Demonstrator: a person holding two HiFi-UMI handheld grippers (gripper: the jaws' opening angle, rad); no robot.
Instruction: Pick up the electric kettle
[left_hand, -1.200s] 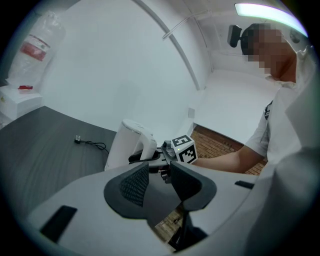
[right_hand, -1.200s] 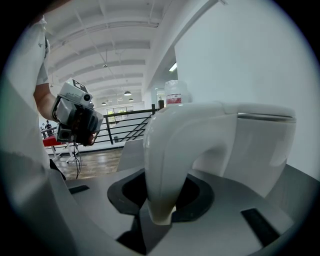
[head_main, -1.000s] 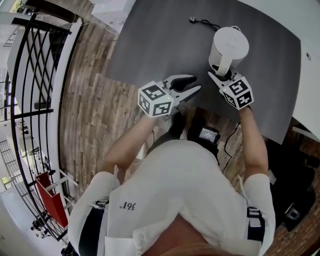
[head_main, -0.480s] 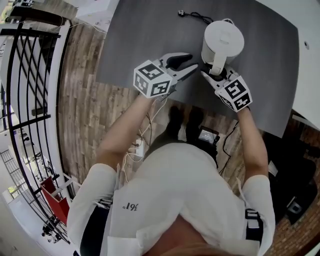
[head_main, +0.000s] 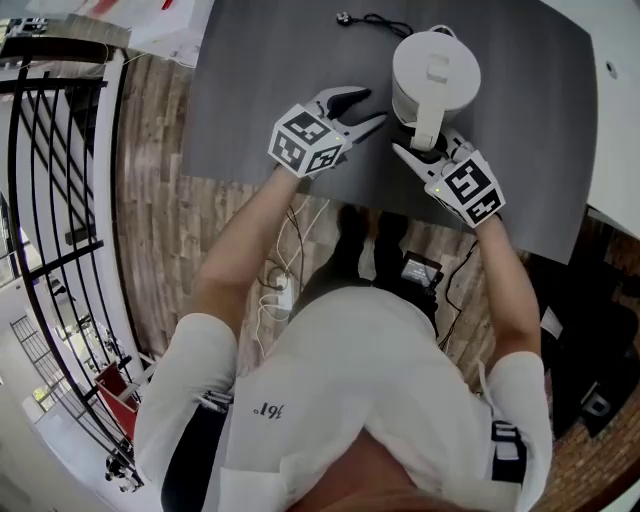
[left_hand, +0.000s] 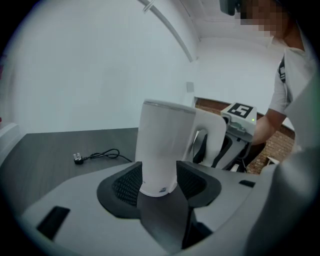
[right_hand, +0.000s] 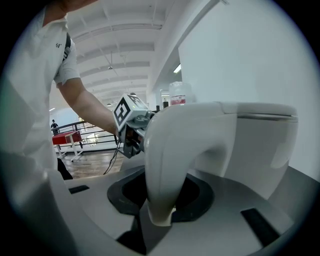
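White electric kettle (head_main: 436, 72) stands upright on a dark grey table (head_main: 270, 80), toward the table's far side in the head view. Lid is shut & the handle (head_main: 428, 122) is turned back toward the person (head_main: 350, 400).

Right gripper (head_main: 420, 150) comes in from the person's side & is clamped on that handle. In the right gripper view the white handle fills the gap btwn the two jaws, w/ the black pads tight on either side of its lower part.

Left gripper (head_main: 372, 106) sits just beside the kettle's body, on its left in the head view, tips near it but not touching. Its jaws stand apart & have just been opening. The left gripper view looks thru the gap at the kettle's base straight ahead, but nothing is btwn the pads & they press on nothing.

Each gripper carries a cube (head_main: 305, 142) w/ black-and-white square markers. The person wears a white short-sleeved shirt, forearms bare.

Beyond the kettle a black power cord (head_main: 385, 20) w/ plug lies on the table & curls toward the kettle; can't tell if it joins it.

The table's near edge runs just under the grippers. Below it is a wooden plank floor (head_main: 150, 210). A black metal railing (head_main: 50, 150) runs along the left of the head view. A white wall (left_hand: 100, 75) rises behind the table in the left gripper view.
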